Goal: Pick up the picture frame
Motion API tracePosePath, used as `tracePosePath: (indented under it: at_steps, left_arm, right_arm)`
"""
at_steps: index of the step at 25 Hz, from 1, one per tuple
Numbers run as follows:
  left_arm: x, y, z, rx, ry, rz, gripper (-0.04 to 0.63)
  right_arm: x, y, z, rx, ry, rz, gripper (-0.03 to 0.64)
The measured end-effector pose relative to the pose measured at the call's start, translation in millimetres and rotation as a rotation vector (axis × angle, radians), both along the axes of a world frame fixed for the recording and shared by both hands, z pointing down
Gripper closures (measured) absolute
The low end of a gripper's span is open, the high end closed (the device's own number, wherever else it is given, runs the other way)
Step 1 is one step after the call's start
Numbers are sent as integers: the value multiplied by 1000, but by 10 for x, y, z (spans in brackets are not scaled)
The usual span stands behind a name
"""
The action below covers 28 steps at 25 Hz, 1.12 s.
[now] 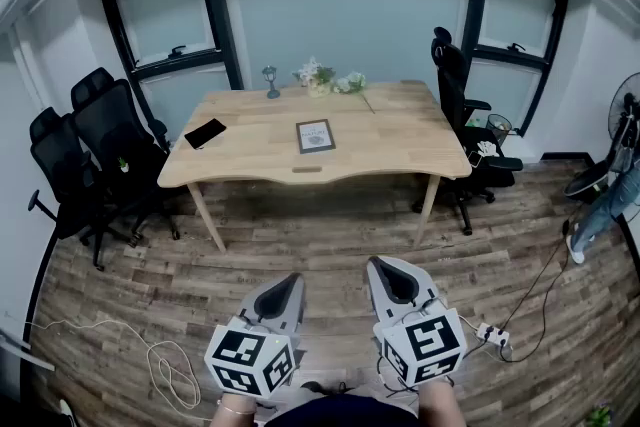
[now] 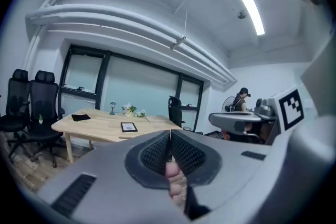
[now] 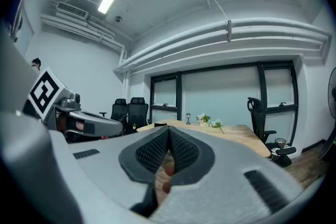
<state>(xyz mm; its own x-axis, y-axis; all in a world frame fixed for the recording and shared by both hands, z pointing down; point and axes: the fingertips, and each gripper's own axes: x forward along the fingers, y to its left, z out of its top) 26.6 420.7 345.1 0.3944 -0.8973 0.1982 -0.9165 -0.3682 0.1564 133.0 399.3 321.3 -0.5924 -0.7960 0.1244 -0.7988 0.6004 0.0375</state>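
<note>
A dark picture frame (image 1: 315,136) lies flat near the middle of the wooden table (image 1: 390,150); the left gripper view shows the frame (image 2: 128,127) small and far off. My left gripper (image 1: 286,286) and right gripper (image 1: 381,268) hang side by side over the wooden floor, well short of the table. Both are shut with nothing between the jaws. In the left gripper view the ribbed pads (image 2: 157,153) meet; the right gripper view shows its pads (image 3: 181,150) together too.
On the table are a black phone (image 1: 205,133), a small lamp (image 1: 271,81) and flowers (image 1: 328,79). Black office chairs (image 1: 95,150) stand at its left, another chair (image 1: 465,130) at its right. Cables (image 1: 165,370) and a power strip (image 1: 490,333) lie on the floor. A person (image 1: 610,200) stands at far right.
</note>
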Motion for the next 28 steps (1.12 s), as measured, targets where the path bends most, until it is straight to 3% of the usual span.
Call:
tracePosePath:
  at_steps: [13,28]
  left_arm:
    - [8,-10,-23,10,26,43,589]
    - [-535,41,52,22,60,65,588]
  right_arm:
    - [-75,36,-31,13,-32,29,615]
    - [-606,75,55,1,-51,34,614]
